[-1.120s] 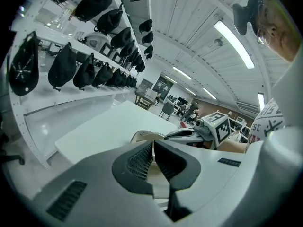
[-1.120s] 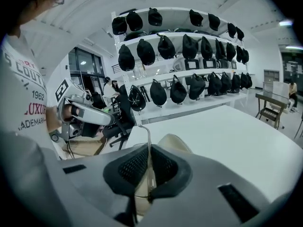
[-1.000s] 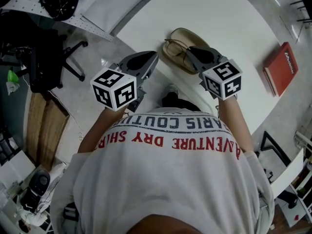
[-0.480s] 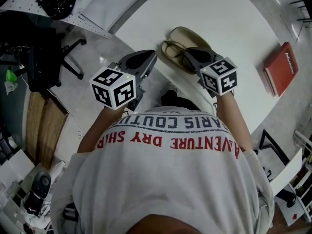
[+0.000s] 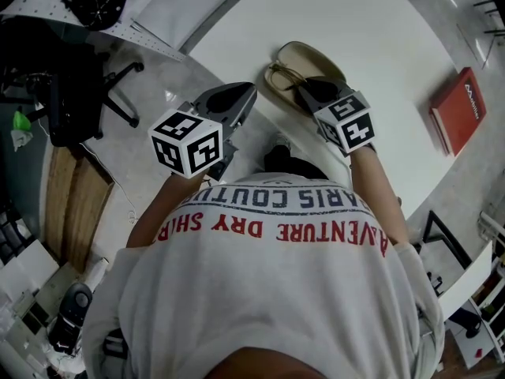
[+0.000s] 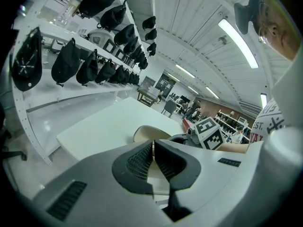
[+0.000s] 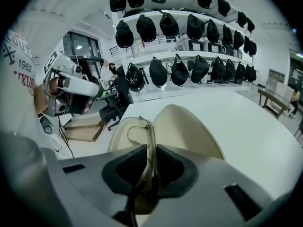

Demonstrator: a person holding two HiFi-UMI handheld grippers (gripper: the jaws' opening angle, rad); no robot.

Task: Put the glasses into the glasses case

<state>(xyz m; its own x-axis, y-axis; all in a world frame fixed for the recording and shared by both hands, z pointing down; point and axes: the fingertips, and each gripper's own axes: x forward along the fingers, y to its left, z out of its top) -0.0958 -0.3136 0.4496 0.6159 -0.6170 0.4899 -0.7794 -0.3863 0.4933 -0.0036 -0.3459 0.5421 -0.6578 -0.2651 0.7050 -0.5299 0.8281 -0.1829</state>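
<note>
your right gripper point(image 5: 310, 95) has sunk toward the open glasses case point(image 5: 309, 54) over the last second. its jaws stay pinched on the frame of the glasses point(image 7: 142, 135), which now hang low over the case's near shell. i judge the placing nearly done, with only the setting down and release left. your left gripper point(image 5: 243, 101) has kept still beside the case, jaws closed on nothing.

Glasses partly hidden
In the head view the right tongs point(image 5: 306, 91) cover one end of the glasses point(image 5: 282, 76) and glasses case point(image 5: 304, 54); the person's shirt point(image 5: 268, 290) hides the near edge of the bench point(image 5: 355, 22).
</note>
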